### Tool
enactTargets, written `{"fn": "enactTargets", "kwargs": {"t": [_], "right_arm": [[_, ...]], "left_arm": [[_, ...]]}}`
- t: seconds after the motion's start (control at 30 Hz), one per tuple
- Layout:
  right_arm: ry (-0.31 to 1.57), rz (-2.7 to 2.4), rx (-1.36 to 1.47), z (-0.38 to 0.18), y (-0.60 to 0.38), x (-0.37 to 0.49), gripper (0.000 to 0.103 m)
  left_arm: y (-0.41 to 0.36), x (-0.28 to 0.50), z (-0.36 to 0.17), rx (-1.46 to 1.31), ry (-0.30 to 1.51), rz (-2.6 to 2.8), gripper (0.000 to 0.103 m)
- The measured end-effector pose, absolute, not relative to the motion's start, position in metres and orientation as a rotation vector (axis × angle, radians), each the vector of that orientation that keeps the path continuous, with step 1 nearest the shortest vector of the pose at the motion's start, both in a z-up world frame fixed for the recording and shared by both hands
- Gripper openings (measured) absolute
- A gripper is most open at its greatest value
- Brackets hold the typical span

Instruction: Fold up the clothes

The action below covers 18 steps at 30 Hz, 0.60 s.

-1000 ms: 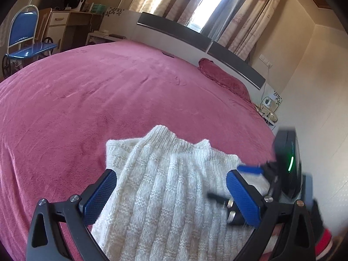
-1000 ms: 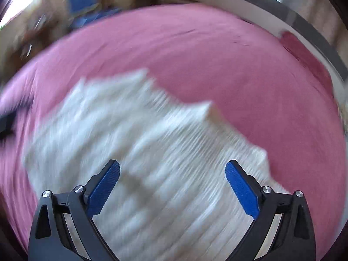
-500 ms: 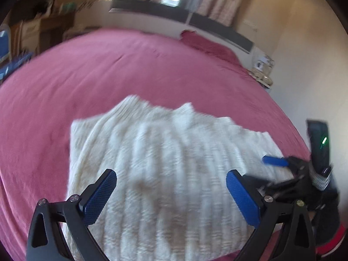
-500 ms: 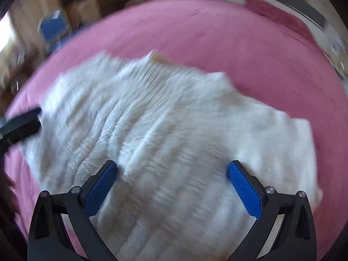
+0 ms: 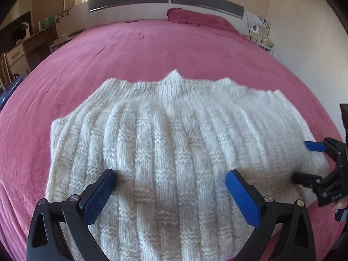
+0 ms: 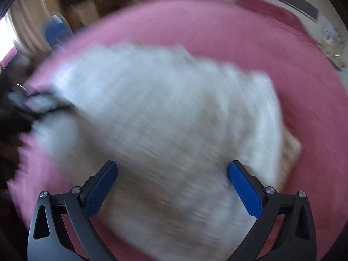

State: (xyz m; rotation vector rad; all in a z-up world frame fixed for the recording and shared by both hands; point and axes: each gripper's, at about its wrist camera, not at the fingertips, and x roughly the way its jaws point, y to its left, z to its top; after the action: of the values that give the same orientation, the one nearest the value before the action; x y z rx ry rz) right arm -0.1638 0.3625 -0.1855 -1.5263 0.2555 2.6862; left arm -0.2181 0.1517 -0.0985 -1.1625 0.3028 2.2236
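White knit sweater [image 5: 174,152] lying flat near the foot edge of the bed [image 5: 152,47], ribbed band toward the headboard, already partly folded by the look of it. Left gripper [image 5: 169,187] spread wide above the near portion, gripping nothing. Right gripper [image 6: 171,184] likewise spread, empty, at the sweater's right edge; view blurred. Advised for the next fold: pinch both near corners through all layers, lift evenly, lay over squarely. Bulky knit judged prone to slipping and bunching.
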Motion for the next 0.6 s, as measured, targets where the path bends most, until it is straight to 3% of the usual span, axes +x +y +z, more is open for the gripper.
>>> {"fn": "enactTargets", "kwargs": {"t": [0.17,0.33,0.53,0.6], "right_arm": [[0.441,2.667,-1.319,-0.17,0.368,-0.153,0.103],[0.191,2.573,-1.512,-0.2,0.351,-0.159,0.103],[0.336,2.642,-1.346,-0.168,0.338,-0.146,0.103],[0.214,2.619,-1.449,-0.184,0.322,-0.152,0.103]], "left_arm": [[0.149,-0.209,-0.079,-1.051,0.273,2.277,0.103],[0.167,-0.208,-0.096,-1.106,0.402,2.243,0.103],[0.166,-0.177,-0.087,-1.048,0.47,2.205,0.103],[0.179,-0.166,-0.1,-1.079,0.58,2.156,0.103]]}}
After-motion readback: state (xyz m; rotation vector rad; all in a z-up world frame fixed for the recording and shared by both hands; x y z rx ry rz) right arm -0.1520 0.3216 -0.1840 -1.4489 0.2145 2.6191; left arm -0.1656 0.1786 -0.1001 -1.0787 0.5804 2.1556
